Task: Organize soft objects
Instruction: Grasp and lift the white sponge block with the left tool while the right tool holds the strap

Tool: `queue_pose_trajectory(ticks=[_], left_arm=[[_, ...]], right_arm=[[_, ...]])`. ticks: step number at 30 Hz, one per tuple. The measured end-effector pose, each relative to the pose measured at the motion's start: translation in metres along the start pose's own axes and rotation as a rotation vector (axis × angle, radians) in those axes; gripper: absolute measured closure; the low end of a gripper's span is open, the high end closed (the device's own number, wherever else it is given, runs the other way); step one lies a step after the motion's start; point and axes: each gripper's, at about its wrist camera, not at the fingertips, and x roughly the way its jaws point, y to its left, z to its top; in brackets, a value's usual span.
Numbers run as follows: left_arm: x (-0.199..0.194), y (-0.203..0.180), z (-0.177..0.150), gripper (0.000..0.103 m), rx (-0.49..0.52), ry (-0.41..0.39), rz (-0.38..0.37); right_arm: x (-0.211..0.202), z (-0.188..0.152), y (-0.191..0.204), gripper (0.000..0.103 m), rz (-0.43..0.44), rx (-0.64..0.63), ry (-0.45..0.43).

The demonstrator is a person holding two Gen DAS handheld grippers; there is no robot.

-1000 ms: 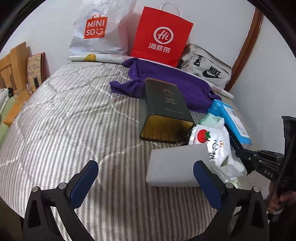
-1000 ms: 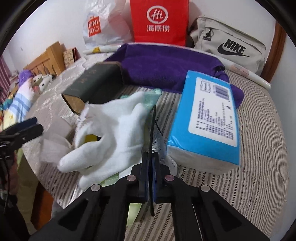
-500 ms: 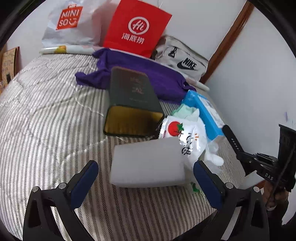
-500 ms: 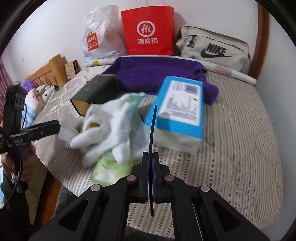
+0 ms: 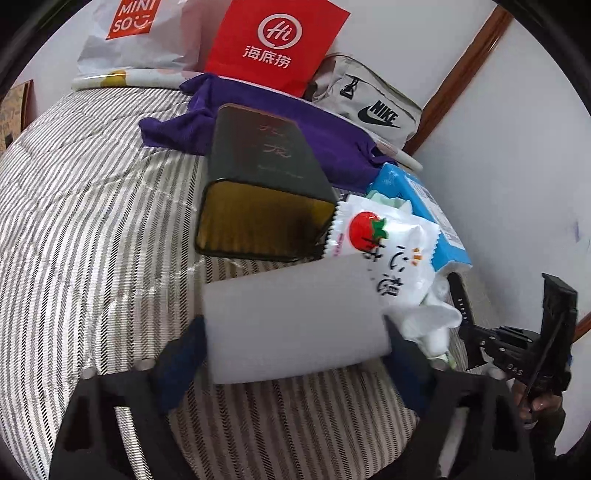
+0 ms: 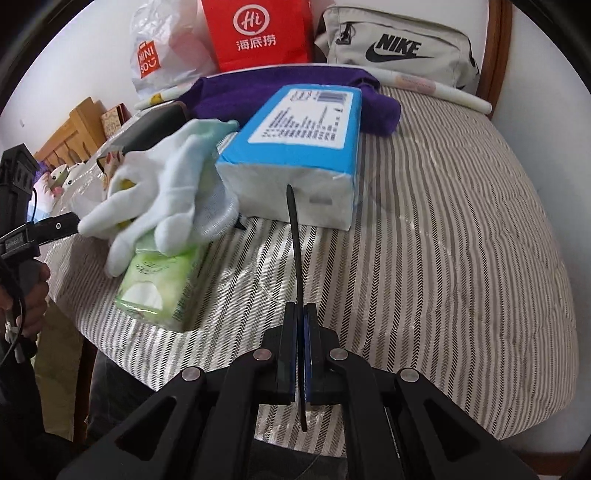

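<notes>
Tongs [image 5: 295, 354] now astride sponge [image 5: 291, 317]

MINISO on white bag [image 5: 136, 33], Hi on red bag [image 5: 277, 44], NIKE on grey pouch [image 6: 399, 48]

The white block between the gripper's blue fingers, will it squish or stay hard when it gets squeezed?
The white block looks like foam, matte with soft rounded edges, so it would probably squish. It likely weighs little, since the bedcover barely dents under it. The left gripper is closing around it, and flat sides should keep it from rolling.

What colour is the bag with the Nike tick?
Light grey-beige, with a black logo. The Nike bag shows best in the right wrist view.
</notes>
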Motion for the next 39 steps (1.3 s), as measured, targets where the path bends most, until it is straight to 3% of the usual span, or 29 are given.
queue_pose_trajectory(ticks=[12, 17, 27, 31, 35, 39], left_arm=[[-0.034, -0.019, 0.002, 0.02, 0.122, -0.044, 0.197], [-0.03, -0.022, -0.005, 0.019, 0.204, -0.001, 0.376], [-0.02, -0.001, -0.029, 0.018, 0.235, 0.078, 0.553], [-0.022, 0.002, -0.032, 0.01, 0.233, 0.067, 0.56], [-0.028, 0.014, -0.033, 0.01, 0.176, 0.067, 0.509], [-0.035, 0.022, -0.034, 0.01, 0.153, 0.055, 0.506]], right_arm=[[-0.005, 0.0, -0.001, 0.1, 0.013, 0.001, -0.012], [-0.01, -0.002, 0.001, 0.1, 0.004, -0.001, -0.019], [-0.016, -0.008, 0.007, 0.1, 0.011, -0.003, -0.028], [-0.017, -0.009, 0.009, 0.1, 0.011, -0.004, -0.027], [-0.017, -0.01, 0.01, 0.1, 0.011, -0.006, -0.024], [-0.017, -0.009, 0.009, 0.1, 0.01, -0.001, -0.025]])
